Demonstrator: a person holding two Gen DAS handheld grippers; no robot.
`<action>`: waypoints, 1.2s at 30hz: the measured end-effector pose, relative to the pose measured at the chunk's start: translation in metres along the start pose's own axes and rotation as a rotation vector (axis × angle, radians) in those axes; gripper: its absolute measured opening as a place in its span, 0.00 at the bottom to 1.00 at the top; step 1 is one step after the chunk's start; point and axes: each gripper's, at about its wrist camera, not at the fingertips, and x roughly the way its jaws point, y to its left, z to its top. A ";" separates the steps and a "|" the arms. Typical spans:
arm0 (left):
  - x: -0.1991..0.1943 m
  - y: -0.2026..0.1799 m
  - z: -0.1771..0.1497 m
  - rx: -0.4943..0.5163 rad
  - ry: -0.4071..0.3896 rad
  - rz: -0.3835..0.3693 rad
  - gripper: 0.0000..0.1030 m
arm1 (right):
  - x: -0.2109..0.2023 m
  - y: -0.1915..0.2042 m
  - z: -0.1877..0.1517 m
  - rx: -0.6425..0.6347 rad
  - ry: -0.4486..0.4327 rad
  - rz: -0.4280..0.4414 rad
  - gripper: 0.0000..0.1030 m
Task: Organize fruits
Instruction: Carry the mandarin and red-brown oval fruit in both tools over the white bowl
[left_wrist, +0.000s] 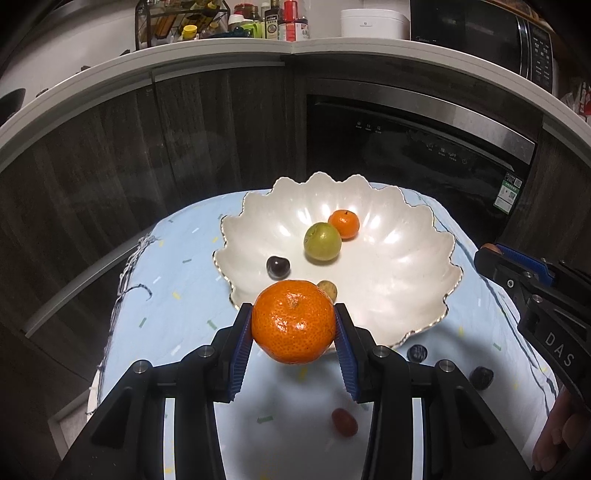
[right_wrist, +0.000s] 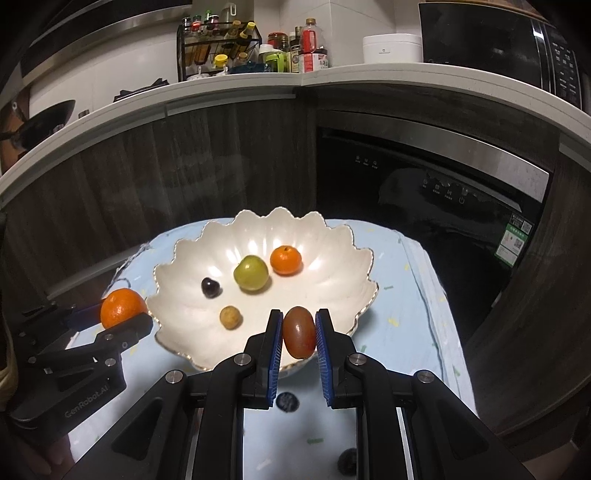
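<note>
Right hand-held gripper (right_wrist: 299, 332) pinches an oval grape tomato (right_wrist: 299, 332), long axis upright, over the scalloped bowl's (right_wrist: 332, 295) near rim. Left hand-held gripper (left_wrist: 293, 325) pinches a mandarin (left_wrist: 293, 321), stem-end up.

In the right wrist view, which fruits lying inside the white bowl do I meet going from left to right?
dark cherry → small brown fruit → green fruit → small orange, all inside the white bowl.
</note>
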 end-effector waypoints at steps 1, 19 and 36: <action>0.001 0.000 0.001 0.000 0.001 -0.003 0.41 | 0.001 -0.001 0.001 0.001 0.000 -0.001 0.19; 0.027 -0.001 0.020 -0.004 0.018 -0.031 0.41 | 0.025 -0.009 0.012 0.021 0.021 -0.005 0.19; 0.052 0.006 0.016 -0.006 0.065 -0.046 0.41 | 0.062 0.001 0.010 0.010 0.124 0.016 0.19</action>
